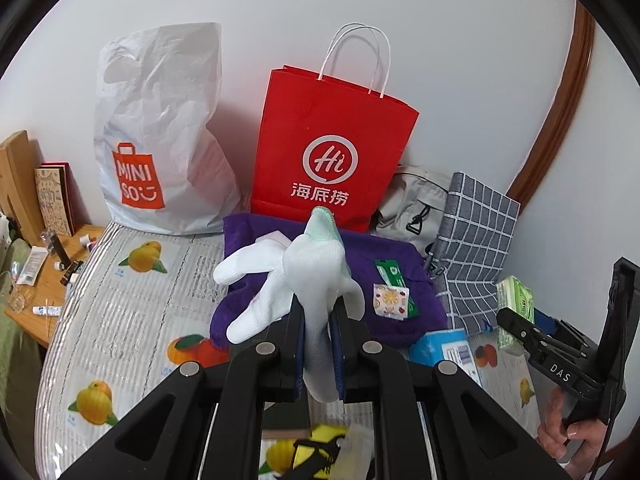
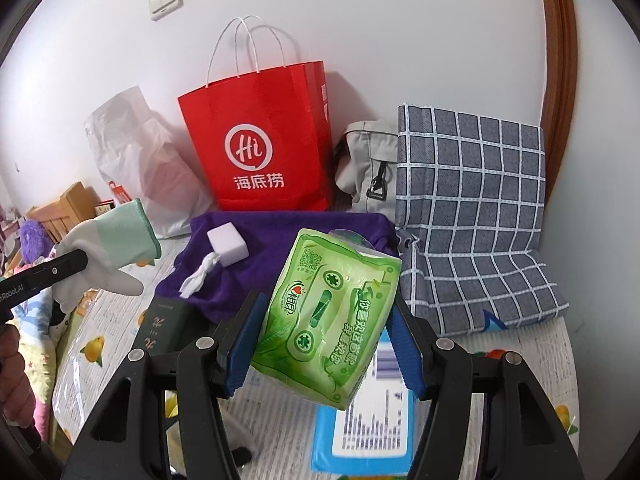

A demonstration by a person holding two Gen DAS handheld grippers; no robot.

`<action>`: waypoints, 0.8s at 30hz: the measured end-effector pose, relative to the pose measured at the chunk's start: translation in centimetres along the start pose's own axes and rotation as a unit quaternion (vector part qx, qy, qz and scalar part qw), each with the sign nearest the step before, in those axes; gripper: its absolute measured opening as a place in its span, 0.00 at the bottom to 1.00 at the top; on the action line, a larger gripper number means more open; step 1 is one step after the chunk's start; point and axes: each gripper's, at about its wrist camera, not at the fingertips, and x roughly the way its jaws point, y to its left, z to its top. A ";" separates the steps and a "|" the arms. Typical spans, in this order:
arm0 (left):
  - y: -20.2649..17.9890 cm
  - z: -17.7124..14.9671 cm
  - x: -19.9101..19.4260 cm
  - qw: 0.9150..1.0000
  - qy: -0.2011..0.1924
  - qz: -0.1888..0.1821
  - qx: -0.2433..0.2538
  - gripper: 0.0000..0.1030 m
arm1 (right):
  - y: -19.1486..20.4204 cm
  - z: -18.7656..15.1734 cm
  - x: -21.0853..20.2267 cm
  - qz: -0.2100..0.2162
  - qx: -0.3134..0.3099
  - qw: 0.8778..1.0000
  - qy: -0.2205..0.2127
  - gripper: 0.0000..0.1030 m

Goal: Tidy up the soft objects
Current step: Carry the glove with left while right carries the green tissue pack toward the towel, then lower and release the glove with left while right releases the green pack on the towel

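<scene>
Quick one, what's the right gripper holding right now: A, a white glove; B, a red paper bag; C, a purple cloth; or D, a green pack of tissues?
D. In the right wrist view the right gripper has its blue-padded jaws pressed on both sides of the green tissue pack; the white glove is in the left gripper, and the red paper bag stands against the wall.

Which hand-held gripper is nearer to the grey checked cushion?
Right. The right hand-held gripper, holding the green tissue pack, is just beside the grey checked cushion; the left hand-held gripper, holding the white glove, is farther away.
</scene>
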 end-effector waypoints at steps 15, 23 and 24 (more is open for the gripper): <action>0.4 3.4 6.4 1.000 0.022 0.008 0.006 0.11 | -1.6 3.2 5.3 0.006 0.014 1.000 0.000 0.59; -0.6 3.9 10.5 0.999 0.050 0.006 0.020 0.11 | -1.8 4.4 8.6 0.026 0.019 0.999 0.011 0.59; -0.6 3.9 11.1 0.998 0.056 0.006 0.020 0.11 | -1.8 4.6 9.0 0.028 0.020 0.999 0.013 0.59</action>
